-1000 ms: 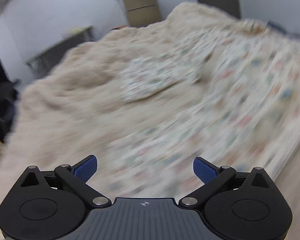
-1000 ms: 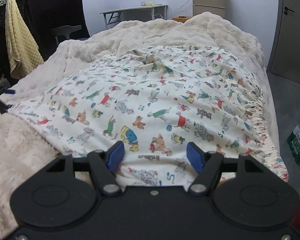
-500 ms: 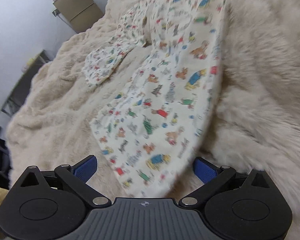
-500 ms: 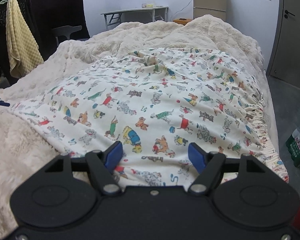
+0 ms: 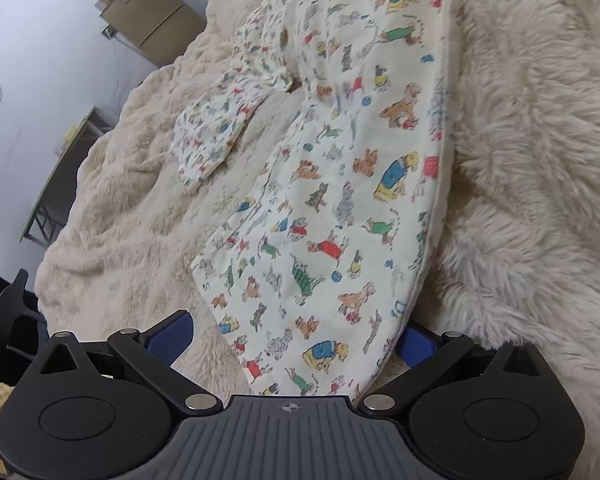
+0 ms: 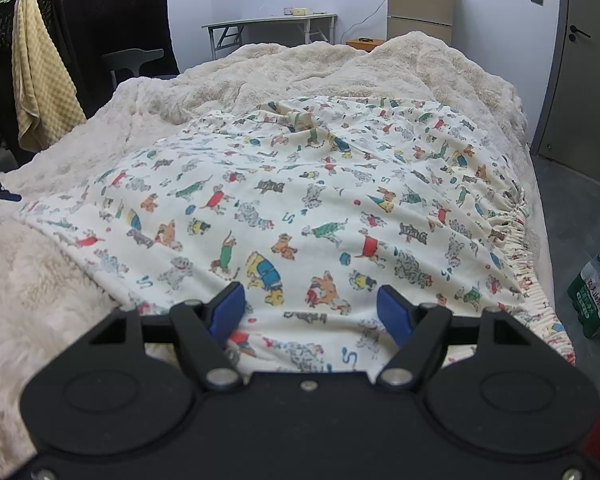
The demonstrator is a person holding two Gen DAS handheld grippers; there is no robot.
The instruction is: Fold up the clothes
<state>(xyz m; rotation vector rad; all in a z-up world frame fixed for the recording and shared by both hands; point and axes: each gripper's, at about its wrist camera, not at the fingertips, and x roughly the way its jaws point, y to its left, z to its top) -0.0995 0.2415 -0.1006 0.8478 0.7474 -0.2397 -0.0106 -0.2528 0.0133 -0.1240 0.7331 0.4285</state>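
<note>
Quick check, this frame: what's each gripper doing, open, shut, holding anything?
Left gripper: open, straddling a corner of the printed garment, pads not pressing it.
Right gripper: open, over the garment's near edge, holding nothing.

A dog-print garment is lying spread across the fluffy cream blanket covering the bed. The right hand-held gripper is hovering over its near edge, jaws standing apart.

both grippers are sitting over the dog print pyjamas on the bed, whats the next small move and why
Probably lower both grippers and close on the near edge. The left gripper and right gripper are both open, with the dog-print garment lying flat on the fluffy blanket between their fingers, ungripped. A fold needs that edge held first.
</note>
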